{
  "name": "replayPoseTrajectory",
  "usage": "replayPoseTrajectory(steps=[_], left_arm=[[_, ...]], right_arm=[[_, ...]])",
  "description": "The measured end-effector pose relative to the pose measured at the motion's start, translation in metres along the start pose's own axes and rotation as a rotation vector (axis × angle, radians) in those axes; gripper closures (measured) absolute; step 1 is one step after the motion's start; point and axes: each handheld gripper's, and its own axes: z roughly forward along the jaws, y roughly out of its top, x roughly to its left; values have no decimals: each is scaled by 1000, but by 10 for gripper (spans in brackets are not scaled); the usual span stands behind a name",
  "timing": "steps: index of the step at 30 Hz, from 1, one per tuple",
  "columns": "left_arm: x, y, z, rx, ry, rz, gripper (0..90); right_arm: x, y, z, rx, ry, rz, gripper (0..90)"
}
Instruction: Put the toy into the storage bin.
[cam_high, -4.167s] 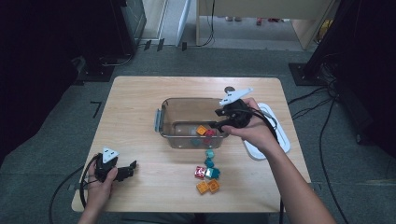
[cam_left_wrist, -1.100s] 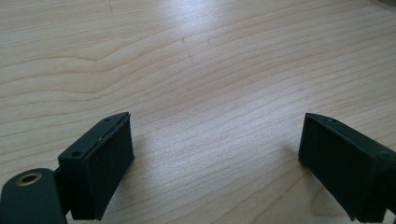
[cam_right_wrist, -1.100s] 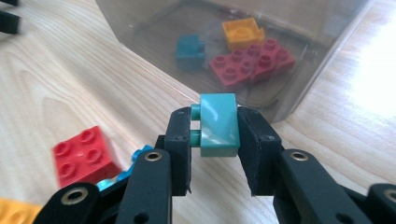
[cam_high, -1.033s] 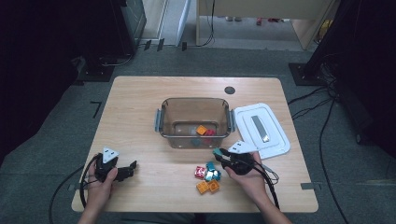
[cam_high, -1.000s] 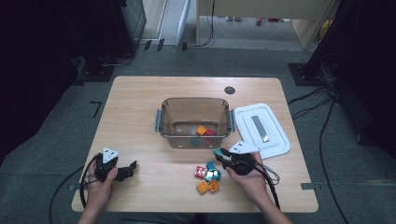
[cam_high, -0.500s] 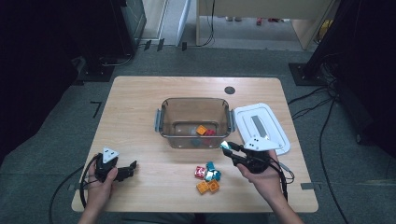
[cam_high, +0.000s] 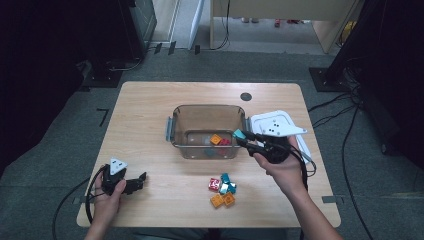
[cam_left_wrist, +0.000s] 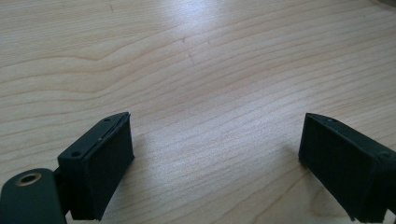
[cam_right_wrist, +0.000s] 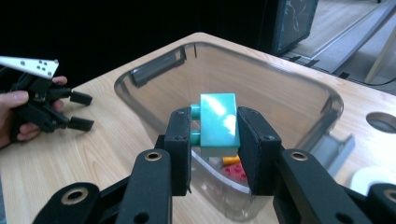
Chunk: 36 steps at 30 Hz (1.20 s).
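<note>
Teal brick (cam_right_wrist: 218, 122) in right claw (cam_high: 240, 136), approx. over bin rim (cam_high: 246, 125).

Teal brick's (cam_right_wrist: 218, 122) sides hidden behind jaws, white lid (cam_high: 278, 127) partly covered by right gripper (cam_high: 240, 137)

We find no word, brand, number or sign that can be read anywhere. The red block (cam_high: 214, 184) near the worktop's (cam_high: 150, 125) front edge bears a pale mark on its top face that may be a printed figure, but the high view is too coarse for us to make it out. The black dots on the grey plate of the right claw (cam_high: 238, 136) are no lettering.
</note>
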Motion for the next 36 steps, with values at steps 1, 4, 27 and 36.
replayPoseTrajectory(steps=[1, 4, 27, 36], left_arm=[[0, 0, 0, 0, 0, 1, 99], [0, 0, 0, 0, 1, 1, 99], [1, 1, 1, 2, -5, 6, 92], [1, 1, 1, 2, -3, 6, 92]], right_arm=[[-1, 5, 2, -2, -3, -2, 677], [-5, 19, 11, 6, -1, -11, 677], [-34, 41, 104, 316, 16, 8, 677], [-33, 42, 122, 485, -7, -8, 673]])
